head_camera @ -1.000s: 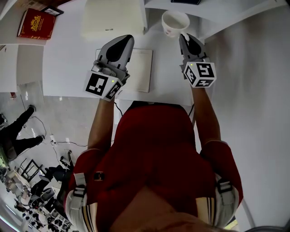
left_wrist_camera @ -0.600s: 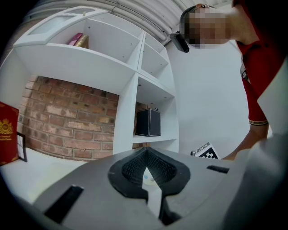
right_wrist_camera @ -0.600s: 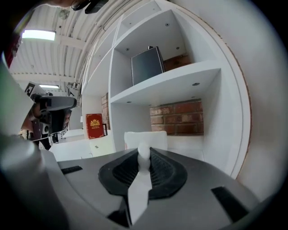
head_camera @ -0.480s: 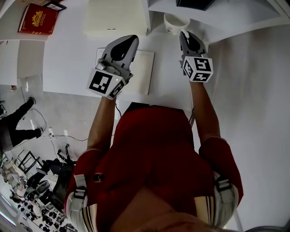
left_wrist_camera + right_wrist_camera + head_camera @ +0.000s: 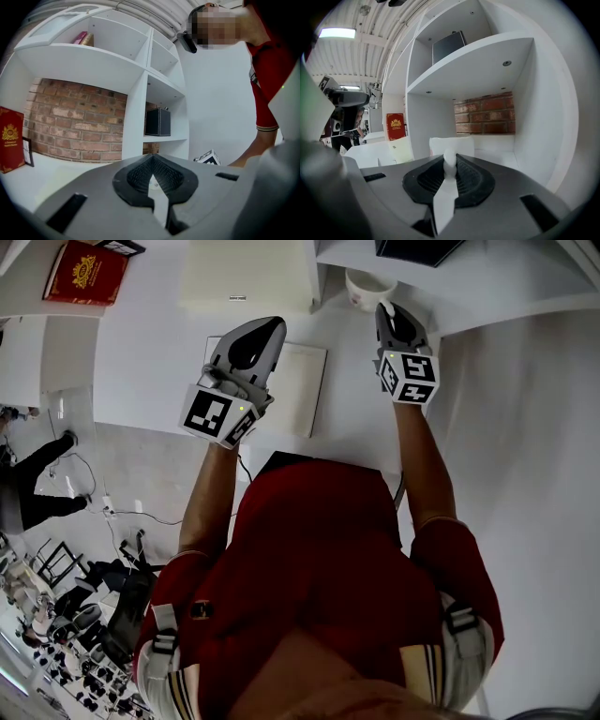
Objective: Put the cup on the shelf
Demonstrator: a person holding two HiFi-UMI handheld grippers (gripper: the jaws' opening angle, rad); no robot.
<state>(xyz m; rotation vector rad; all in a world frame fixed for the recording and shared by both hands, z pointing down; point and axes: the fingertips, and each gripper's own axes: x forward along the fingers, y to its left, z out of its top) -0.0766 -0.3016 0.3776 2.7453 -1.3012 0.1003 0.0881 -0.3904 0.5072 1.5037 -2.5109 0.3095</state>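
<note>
Cup is pinched by its handle in right hand-held gripper; left hand-held gripper closed.

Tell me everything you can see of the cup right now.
The cup is plain white, glossy like ceramic, with a small reddish mark on its side. It stands upright, mouth up, inside a bay of the white shelf. The right gripper pinches its handle; whether its base touches the board is unclear.

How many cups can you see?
1. The white cup is held by its handle in the right gripper, at the mouth of the shelf's lower compartment. More could be hidden elsewhere on the shelf.
</note>
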